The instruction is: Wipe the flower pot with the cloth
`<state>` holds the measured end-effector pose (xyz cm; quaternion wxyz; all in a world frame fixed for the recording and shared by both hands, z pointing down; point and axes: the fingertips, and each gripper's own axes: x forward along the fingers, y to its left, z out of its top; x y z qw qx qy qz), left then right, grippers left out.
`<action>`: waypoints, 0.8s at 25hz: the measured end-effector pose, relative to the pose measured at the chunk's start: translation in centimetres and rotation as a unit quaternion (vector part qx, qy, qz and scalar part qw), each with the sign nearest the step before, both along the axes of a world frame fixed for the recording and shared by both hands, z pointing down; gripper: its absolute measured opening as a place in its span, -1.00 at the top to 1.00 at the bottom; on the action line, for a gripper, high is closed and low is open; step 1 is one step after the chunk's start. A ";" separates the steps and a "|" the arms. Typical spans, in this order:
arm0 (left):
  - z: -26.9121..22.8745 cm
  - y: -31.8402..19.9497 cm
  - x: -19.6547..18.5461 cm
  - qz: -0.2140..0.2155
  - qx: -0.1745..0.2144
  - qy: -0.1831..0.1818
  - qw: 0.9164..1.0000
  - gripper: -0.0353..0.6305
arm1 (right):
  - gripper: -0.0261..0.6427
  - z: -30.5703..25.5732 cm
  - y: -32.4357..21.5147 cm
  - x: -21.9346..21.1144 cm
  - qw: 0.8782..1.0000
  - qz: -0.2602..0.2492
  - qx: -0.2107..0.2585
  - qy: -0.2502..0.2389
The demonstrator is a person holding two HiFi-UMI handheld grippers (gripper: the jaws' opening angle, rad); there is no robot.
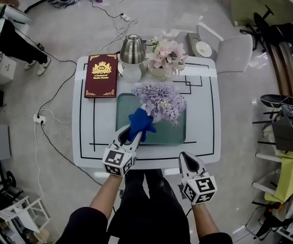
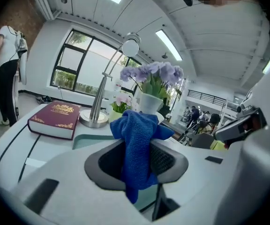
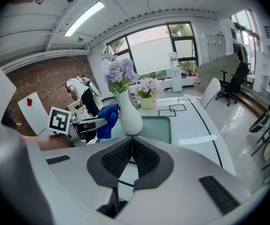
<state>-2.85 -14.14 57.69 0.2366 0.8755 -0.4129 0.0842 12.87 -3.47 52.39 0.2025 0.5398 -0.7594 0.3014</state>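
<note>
A white vase-like flower pot [image 3: 129, 112] with purple flowers [image 1: 159, 98] stands on the green mat [image 1: 174, 131] in the middle of the white table. My left gripper [image 1: 135, 132] is shut on a blue cloth [image 1: 140, 122], which it holds close to the pot's left side; in the left gripper view the blue cloth [image 2: 137, 144] hangs between the jaws with the pot [image 2: 150, 103] just behind it. My right gripper [image 1: 189, 162] hovers at the table's front edge, shut and with nothing in it, with the right gripper [image 3: 131, 146] facing the pot.
A dark red book [image 1: 100, 75] lies at the table's back left. A metal kettle [image 1: 133, 49] and a small pot of pink flowers [image 1: 166, 55] stand at the back. A grey chair [image 1: 228, 50] is at the far right corner. Cables trail across the floor.
</note>
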 end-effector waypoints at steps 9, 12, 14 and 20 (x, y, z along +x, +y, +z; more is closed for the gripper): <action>7.7 2.5 1.8 0.058 -0.093 -0.118 0.987 0.48 | 0.90 1.0 0.8 0.6 1.000 0.005 -0.007 -0.012; 5.9 4.0 2.8 0.093 -0.064 -0.093 0.989 0.48 | 0.90 1.2 0.7 0.8 1.000 0.007 -0.010 -0.017; 2.3 4.7 4.2 0.115 -0.017 -0.059 0.992 0.48 | 0.90 1.2 0.7 1.0 1.000 0.009 -0.009 -0.020; -4.2 2.3 8.4 0.114 0.043 -0.026 0.992 0.48 | 0.90 1.2 0.6 1.8 0.999 0.018 -0.007 -0.025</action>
